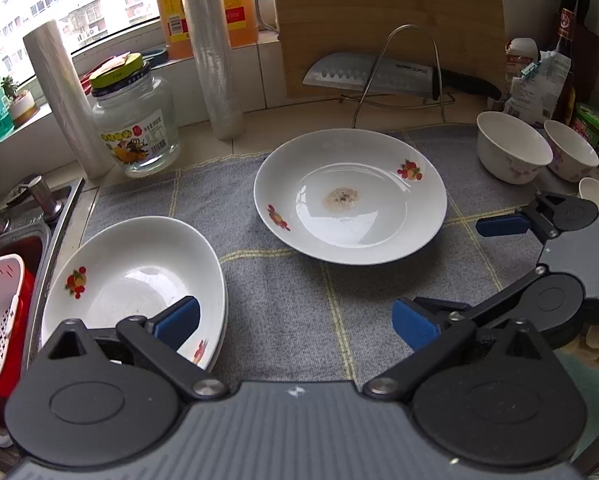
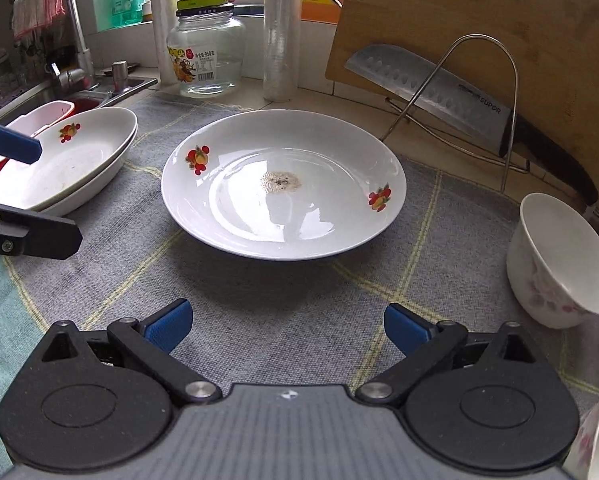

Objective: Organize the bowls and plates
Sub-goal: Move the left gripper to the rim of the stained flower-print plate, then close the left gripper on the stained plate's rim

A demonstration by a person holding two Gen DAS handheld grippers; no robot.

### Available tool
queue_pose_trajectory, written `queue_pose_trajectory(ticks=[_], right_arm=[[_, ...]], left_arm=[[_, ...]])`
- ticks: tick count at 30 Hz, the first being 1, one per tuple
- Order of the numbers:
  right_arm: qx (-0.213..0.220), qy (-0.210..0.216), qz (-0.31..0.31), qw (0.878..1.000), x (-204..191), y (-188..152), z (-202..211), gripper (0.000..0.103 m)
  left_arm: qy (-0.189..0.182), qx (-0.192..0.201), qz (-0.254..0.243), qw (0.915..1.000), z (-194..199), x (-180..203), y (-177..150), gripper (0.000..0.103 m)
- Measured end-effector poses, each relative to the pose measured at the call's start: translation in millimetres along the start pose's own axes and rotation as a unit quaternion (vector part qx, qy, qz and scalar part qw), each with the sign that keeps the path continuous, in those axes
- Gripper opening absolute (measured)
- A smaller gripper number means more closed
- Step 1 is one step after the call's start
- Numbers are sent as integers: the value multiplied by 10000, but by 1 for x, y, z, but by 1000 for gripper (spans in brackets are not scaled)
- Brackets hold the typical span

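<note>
A white plate (image 1: 351,196) with fruit prints and a brown stain sits mid-mat; it also shows in the right wrist view (image 2: 283,184). Two stacked white plates (image 1: 135,276) lie at the mat's left, by the sink, also in the right wrist view (image 2: 67,160). White floral bowls (image 1: 511,148) stand at the right, one near my right gripper (image 2: 559,260). My left gripper (image 1: 295,324) is open and empty, its left finger over the stacked plates' rim. My right gripper (image 2: 285,326) is open and empty, in front of the stained plate.
A grey mat (image 1: 299,300) covers the counter. A glass jar (image 1: 135,120), wrap rolls (image 1: 211,48), a cutting board (image 1: 387,12) and a cleaver on a wire rack (image 1: 379,74) stand behind. A sink with a red-and-white basket (image 1: 3,320) is at left.
</note>
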State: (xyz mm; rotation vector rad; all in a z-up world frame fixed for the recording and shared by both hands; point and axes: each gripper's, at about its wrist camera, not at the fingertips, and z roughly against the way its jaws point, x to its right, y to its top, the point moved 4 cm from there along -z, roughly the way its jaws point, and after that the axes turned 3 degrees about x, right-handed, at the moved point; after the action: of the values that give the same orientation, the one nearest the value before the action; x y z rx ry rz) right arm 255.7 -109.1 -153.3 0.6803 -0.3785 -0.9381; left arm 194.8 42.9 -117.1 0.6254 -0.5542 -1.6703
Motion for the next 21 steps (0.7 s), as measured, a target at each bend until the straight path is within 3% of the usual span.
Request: queue_pose_trajectory(ticks=[4, 12, 21], right_arm=[[80, 25, 8, 10000, 0, 0, -9, 103], [94, -62, 84, 9999, 0, 7, -23, 103], [212, -36, -137, 9997, 1, 8, -29, 103]], left_arm=[[-78, 116, -21, 9999, -6, 3, 14, 102], [-386, -97, 14, 9992, -39, -6, 46, 102], [-699, -291, -584, 9954, -89, 0, 90, 102]])
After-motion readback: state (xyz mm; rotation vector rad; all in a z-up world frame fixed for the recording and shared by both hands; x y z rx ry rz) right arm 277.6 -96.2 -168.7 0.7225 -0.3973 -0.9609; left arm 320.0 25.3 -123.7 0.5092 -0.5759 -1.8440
